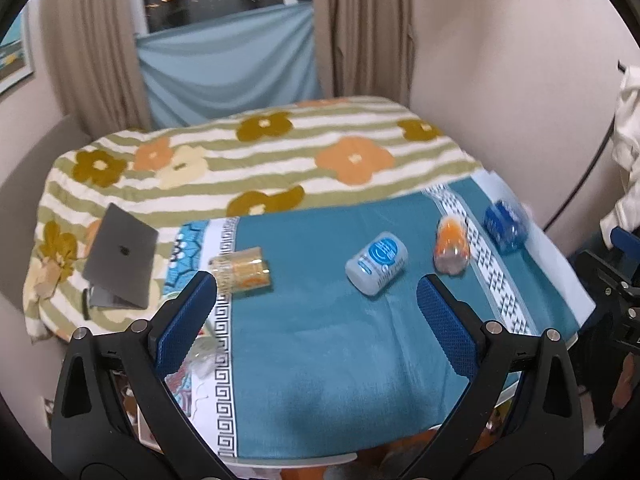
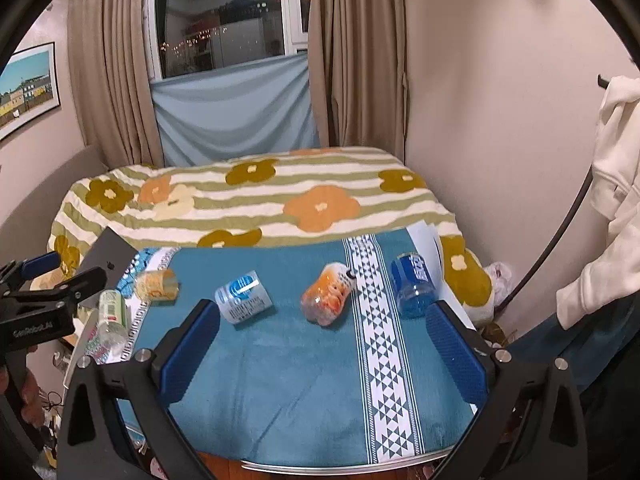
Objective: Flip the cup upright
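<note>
Four cups lie on their sides in a row across the teal cloth (image 2: 280, 360): yellow cup (image 2: 157, 284) far left, pale blue cup (image 2: 243, 297), orange cup (image 2: 329, 299), dark blue cup (image 2: 414, 284) far right. Left gripper (image 1: 316, 304) has jaws spread apart, holding nothing, near side of the cups. Right gripper (image 2: 324, 332) likewise spread, empty. A laptop (image 1: 120, 256) rests on the floral blanket (image 1: 256, 160), left.

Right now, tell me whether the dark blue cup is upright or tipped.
Tipped. The dark blue cup lies on its side on the teal cloth, its length along the cloth in both views.
</note>
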Available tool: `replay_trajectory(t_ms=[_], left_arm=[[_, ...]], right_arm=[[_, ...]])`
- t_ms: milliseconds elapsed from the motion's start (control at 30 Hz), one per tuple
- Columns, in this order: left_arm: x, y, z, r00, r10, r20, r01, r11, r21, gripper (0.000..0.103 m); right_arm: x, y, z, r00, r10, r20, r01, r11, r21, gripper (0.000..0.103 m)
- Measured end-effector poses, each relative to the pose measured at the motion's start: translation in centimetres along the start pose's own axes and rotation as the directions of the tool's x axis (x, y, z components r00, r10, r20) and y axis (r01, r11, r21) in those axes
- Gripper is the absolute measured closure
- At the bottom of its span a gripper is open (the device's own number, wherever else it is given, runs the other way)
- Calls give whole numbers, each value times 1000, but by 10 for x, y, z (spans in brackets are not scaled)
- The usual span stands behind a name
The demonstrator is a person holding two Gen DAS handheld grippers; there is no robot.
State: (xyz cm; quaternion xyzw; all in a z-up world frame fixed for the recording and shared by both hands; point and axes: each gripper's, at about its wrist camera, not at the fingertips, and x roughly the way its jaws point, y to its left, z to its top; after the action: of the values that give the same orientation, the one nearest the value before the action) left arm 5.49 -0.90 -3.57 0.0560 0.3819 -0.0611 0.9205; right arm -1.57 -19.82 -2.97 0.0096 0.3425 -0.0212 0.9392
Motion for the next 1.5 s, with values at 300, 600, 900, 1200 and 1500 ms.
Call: replay_trajectory(t_ms=[300, 600, 900, 1200, 1500], left_arm=[[79, -26, 17, 989, -75, -125, 103, 967, 232, 0], [161, -54, 17, 952, -105, -288, 227, 875, 428, 0], [228, -76, 10, 866, -98, -491, 365, 794, 485, 0], [253, -92, -2, 813, -71, -578, 430, 742, 514, 7], [264, -91, -4, 777, -82, -625, 454, 760, 465, 35]], right_arm=[[43, -18, -16, 995, -24, -99, 28, 999, 36, 0], [84, -33, -38, 980, -40, -194, 59, 994, 93, 0], [110, -41, -55, 965, -30, -259, 68, 988, 141, 0], [129, -48, -68, 954, 2, -300, 61, 977, 202, 0], [136, -53, -69, 952, 6, -305, 64, 974, 218, 0]])
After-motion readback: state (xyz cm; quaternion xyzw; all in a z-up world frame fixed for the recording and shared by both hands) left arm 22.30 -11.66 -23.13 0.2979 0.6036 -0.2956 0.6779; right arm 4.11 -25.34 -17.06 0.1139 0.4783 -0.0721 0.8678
